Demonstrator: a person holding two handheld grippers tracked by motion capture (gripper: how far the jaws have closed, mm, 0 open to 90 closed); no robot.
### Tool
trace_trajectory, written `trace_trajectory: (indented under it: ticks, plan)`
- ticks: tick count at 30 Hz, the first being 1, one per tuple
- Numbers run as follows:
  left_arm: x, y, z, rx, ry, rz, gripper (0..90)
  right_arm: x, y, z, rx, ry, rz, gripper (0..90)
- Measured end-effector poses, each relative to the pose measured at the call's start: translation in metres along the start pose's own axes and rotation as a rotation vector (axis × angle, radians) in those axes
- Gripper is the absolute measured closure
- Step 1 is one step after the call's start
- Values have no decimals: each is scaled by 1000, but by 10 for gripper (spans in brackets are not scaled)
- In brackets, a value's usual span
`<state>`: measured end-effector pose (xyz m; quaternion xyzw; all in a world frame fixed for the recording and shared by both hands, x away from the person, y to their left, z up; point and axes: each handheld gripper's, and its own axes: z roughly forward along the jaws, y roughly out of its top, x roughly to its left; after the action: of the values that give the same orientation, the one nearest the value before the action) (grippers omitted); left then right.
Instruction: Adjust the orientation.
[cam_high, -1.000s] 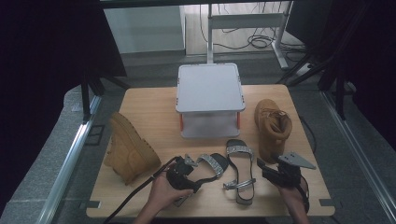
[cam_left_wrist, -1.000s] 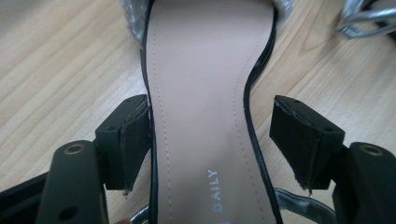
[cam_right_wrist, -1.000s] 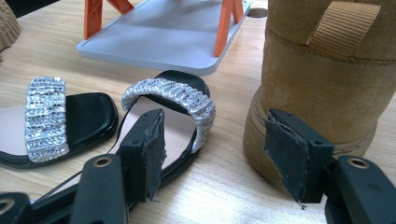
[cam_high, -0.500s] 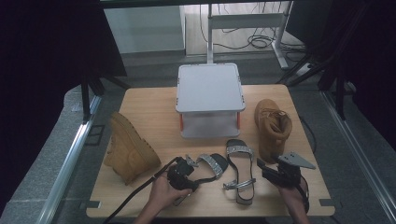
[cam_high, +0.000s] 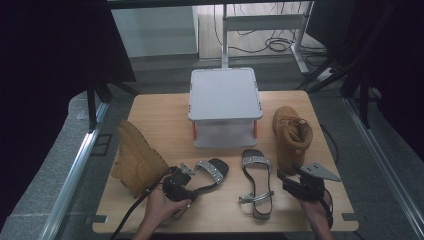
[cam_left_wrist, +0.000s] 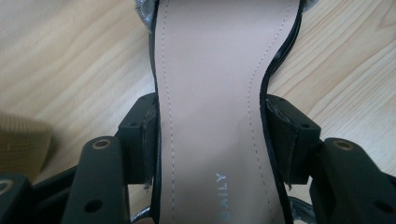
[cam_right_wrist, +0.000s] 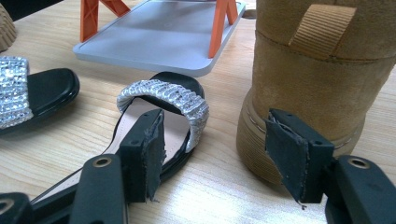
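Black jaws of the left gripper (cam_high: 186, 176) straddle the narrow waist of a sandal (cam_left_wrist: 210, 93) on the wooden table (cam_high: 165, 112), pads touching both edges; its long axis runs straight ahead. Right gripper (cam_right_wrist: 215, 154) waits open, beside the second sandal (cam_right_wrist: 163, 107).

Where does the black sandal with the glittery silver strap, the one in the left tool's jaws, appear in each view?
High view: black sandal with the glittery silver strap lies at lower centre-left, angled, its heel end at the left tool.
Left gripper view: its beige insole fills the centre between the jaws.
Right gripper view: its toe lies at the left edge.
Shared landmark: light wooden table.
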<state>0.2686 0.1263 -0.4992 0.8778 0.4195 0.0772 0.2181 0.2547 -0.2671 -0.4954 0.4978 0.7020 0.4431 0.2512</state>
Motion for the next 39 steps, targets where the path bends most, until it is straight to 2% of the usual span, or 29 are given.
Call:
trace_trajectory:
  ticks: [9, 13, 17, 19, 22, 23, 26, 27, 30, 34, 39]
  plan:
    - [5, -11, 2, 4, 19, -30, 411, 0, -1, 1, 6, 0, 0, 385]
    - [6, -11, 1, -3, 3, -38, 395, 1, 0, 2, 5, 1, 1, 385]
    - [9, -11, -9, -52, -46, -51, 299, 3, 0, 4, 7, 7, -2, 385]
    - [10, -10, -13, -75, -55, -57, 279, 5, 2, 5, 0, 7, -3, 386]
    - [13, -8, -17, -102, -73, -57, 270, 9, 7, 2, -18, 5, -1, 387]
    - [15, -8, -20, -133, -91, -60, 270, 11, 9, 1, -28, 13, -1, 387]
    - [18, -8, -24, -156, -103, -60, 270, 15, 11, 2, -30, 24, -3, 386]
    - [21, -8, -28, -191, -109, -59, 271, 18, 14, 3, -26, 37, -10, 382]
    - [22, -9, -32, -221, -116, -61, 275, 22, 17, 5, -28, 56, -4, 382]
    - [23, -12, -37, -281, -104, -56, 281, 30, 19, 6, -25, 85, -26, 400]
    - [22, -13, -37, -290, -84, -55, 281, 38, 17, 7, -12, 99, -54, 424]
